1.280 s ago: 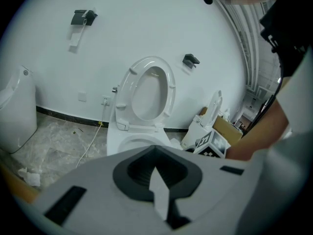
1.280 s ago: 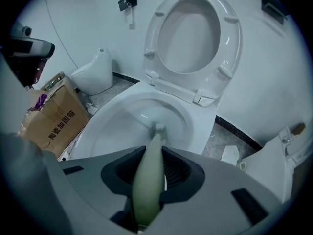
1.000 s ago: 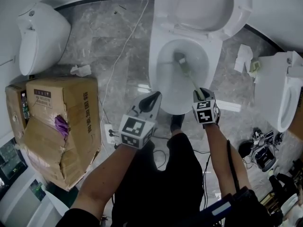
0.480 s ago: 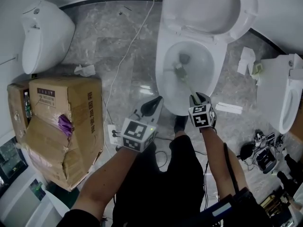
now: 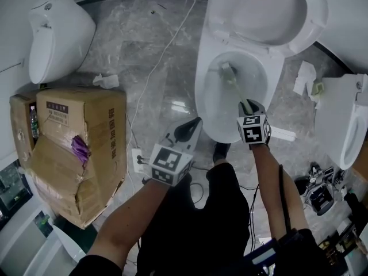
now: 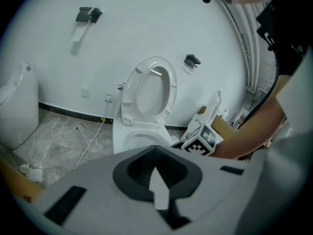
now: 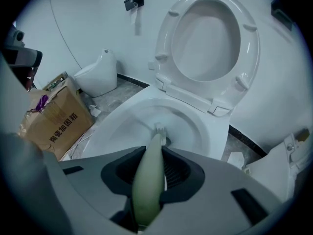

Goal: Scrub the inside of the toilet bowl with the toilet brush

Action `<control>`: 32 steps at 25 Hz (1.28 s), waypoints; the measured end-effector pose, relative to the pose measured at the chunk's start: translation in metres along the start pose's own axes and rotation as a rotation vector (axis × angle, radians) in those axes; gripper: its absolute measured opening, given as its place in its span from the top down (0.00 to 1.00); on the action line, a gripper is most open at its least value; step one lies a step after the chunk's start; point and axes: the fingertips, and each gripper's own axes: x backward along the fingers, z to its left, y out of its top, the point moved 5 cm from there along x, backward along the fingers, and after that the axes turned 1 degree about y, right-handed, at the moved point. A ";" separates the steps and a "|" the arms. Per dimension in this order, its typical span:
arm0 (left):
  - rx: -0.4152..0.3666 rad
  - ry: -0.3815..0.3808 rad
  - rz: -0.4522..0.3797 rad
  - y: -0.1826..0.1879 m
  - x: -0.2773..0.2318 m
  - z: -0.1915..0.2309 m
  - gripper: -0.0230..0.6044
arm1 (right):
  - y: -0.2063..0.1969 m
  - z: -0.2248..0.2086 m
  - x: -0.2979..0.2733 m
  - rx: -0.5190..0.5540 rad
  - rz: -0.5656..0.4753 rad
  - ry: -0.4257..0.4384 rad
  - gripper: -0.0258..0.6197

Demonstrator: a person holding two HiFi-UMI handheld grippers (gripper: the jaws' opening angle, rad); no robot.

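Note:
A white toilet [image 5: 215,117] stands with seat and lid raised [image 5: 275,13]. My right gripper [image 5: 248,109] is shut on the pale green handle of the toilet brush [image 5: 236,87]; its head [image 5: 227,69] rests inside the bowl near the drain at the far side. In the right gripper view the brush handle [image 7: 148,174] runs out between the jaws down to the brush head [image 7: 159,129] in the bowl [image 7: 123,126]. My left gripper [image 5: 185,131] hovers left of the bowl's front rim, shut and holding nothing; its own view shows the toilet [image 6: 139,133] ahead.
A torn cardboard box [image 5: 72,148] sits on the marble floor at left. A urinal [image 5: 54,36] is at upper left, another white fixture [image 5: 345,119] at right. A white cable [image 5: 152,68] runs across the floor. Crumpled paper [image 5: 105,81] and cables [image 5: 319,191] lie around.
The brush head has moved from mid-bowl toward the far side near the drain, after a pull back toward me. The right gripper shifted with it. The left gripper stayed put.

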 end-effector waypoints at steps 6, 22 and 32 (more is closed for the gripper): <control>-0.003 -0.016 0.010 0.001 -0.009 -0.008 0.95 | 0.003 -0.021 -0.002 0.026 0.005 -0.026 0.80; -0.059 -0.083 0.015 0.013 -0.024 -0.043 0.95 | -0.042 -0.025 0.032 -0.042 0.051 -0.051 0.80; -0.071 -0.077 -0.005 0.005 0.005 -0.041 0.95 | -0.056 0.024 0.043 -0.023 0.077 0.014 0.80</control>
